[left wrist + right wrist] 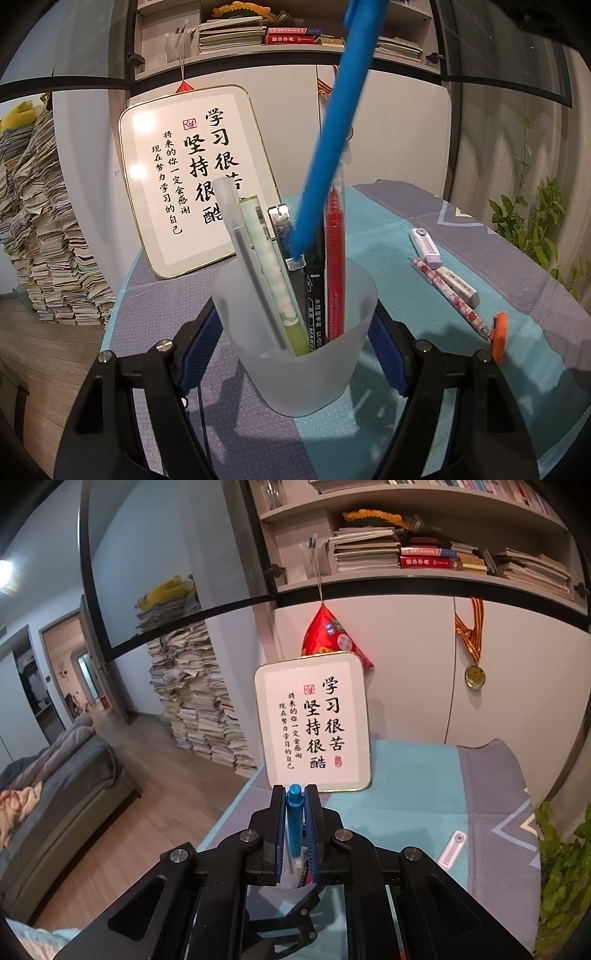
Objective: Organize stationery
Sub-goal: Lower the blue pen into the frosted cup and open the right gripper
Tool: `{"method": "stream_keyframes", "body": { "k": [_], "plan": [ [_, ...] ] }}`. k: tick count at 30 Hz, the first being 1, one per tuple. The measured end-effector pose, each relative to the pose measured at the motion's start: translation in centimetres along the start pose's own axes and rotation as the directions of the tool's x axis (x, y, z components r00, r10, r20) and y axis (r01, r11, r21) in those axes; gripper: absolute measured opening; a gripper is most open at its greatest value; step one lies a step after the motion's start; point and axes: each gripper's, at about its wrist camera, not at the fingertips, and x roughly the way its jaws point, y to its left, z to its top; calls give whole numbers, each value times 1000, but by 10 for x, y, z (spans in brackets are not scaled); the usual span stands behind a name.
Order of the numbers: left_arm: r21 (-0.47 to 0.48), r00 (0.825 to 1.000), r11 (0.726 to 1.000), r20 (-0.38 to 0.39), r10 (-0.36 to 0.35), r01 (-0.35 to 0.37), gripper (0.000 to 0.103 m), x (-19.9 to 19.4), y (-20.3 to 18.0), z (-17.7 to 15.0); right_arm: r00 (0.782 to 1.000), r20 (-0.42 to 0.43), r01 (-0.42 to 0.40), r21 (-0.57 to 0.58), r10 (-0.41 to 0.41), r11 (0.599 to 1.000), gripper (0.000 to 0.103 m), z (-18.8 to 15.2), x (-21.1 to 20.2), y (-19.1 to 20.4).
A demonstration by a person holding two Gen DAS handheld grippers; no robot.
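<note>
A frosted plastic cup (306, 369) stands on the tablecloth, and my left gripper (295, 332) is shut on it, one blue pad against each side. Several pens stand in it: a clear grey one (240, 236), a green one (271, 266), a black marker (314, 295) and a red one (334, 258). A blue pen (328, 129) slants down from above, its tip among those pens at the cup's mouth. In the right wrist view my right gripper (294, 794) is shut on this blue pen (295, 812), with the cup (295, 888) below the pads.
To the right on the cloth lie a white and purple correction tape (426, 246), an eraser (458, 286), a patterned pen (450, 297) and a small orange tool (499, 334). A framed calligraphy sign (192, 177) leans at the back. A plant (535, 229) stands off the right edge.
</note>
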Motion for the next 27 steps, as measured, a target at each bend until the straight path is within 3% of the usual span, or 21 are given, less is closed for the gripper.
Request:
{"method": "stream_keyframes", "body": {
  "k": [10, 27],
  "plan": [
    [1, 1000, 1000, 0, 0, 0, 75, 0, 0, 0, 991, -135, 6, 27, -2, 1000, 11, -22, 38, -10],
    [1, 1000, 1000, 0, 1, -1, 75, 0, 0, 0, 982, -191, -5, 44, 13, 999, 11, -29, 43, -15]
  ]
}}
